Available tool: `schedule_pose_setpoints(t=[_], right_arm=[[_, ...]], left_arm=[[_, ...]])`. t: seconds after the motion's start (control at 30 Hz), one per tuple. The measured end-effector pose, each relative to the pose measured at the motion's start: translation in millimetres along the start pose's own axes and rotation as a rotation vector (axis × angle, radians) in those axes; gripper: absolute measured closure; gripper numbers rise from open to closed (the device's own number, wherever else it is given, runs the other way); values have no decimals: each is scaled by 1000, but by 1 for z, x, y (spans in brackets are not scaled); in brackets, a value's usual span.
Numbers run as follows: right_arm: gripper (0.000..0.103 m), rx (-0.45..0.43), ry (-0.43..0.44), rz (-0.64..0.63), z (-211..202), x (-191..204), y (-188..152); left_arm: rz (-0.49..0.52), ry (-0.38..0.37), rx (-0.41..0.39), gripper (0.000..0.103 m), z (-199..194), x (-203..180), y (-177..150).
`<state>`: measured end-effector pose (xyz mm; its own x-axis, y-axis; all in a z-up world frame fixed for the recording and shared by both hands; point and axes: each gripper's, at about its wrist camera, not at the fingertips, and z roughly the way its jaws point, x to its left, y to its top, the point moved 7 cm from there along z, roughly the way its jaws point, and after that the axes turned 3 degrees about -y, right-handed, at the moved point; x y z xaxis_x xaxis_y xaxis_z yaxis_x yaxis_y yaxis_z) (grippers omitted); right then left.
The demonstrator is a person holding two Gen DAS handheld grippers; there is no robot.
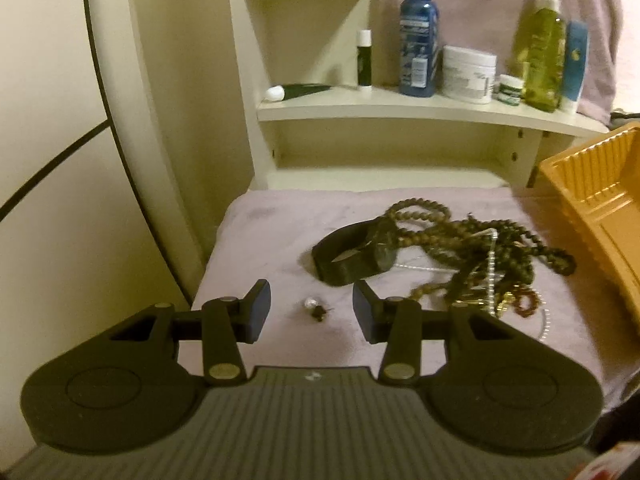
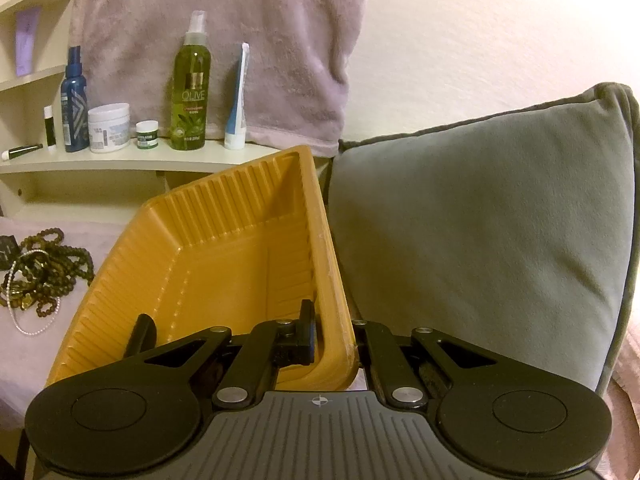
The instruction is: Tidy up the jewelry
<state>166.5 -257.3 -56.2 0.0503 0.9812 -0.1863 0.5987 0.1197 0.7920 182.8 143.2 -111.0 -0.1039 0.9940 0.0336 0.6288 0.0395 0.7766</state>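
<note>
A small earring pair (image 1: 316,309), one silver bead and one dark stud, lies on the pink cloth (image 1: 264,240) between the fingers of my open left gripper (image 1: 312,312). Behind it lie a black watch (image 1: 352,254) and a tangle of brown bead necklaces (image 1: 472,248) with a pearl strand. My right gripper (image 2: 332,336) is shut on the near wall of an orange plastic tray (image 2: 224,248), one finger inside and one outside, holding it tilted. The tray's edge shows in the left wrist view (image 1: 600,200). The necklaces also show in the right wrist view (image 2: 44,272).
A cream shelf (image 1: 400,108) behind the cloth holds a blue spray bottle (image 1: 418,32), a white jar (image 1: 468,74), a green olive bottle (image 2: 190,84) and tubes. A grey cushion (image 2: 480,232) stands right of the tray. A pink towel (image 2: 224,32) hangs behind.
</note>
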Motion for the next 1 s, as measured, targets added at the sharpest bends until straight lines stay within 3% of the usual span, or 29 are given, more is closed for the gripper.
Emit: schedule_pose_setpoints(t=[0.13,0.3,0.53,0.67,1.0], right_arm=[[97,0,-2,-4,0,0,0],[97,2,-5,-8,1,0,0],[97,3,-6,-10,2,0,0],[97,3,-7,-12,2,0,0],[97,1,-5,-10,3,-1,0]], left_arm=[[-8,4,13,63,14,-3,-6],[-18,7,20,75,25,-7,-12],[-35,9,27,81,33,-5,-17],[-38,7,25,90,33,-4,-17],[-22,-9,9,92,17,-10,-10]])
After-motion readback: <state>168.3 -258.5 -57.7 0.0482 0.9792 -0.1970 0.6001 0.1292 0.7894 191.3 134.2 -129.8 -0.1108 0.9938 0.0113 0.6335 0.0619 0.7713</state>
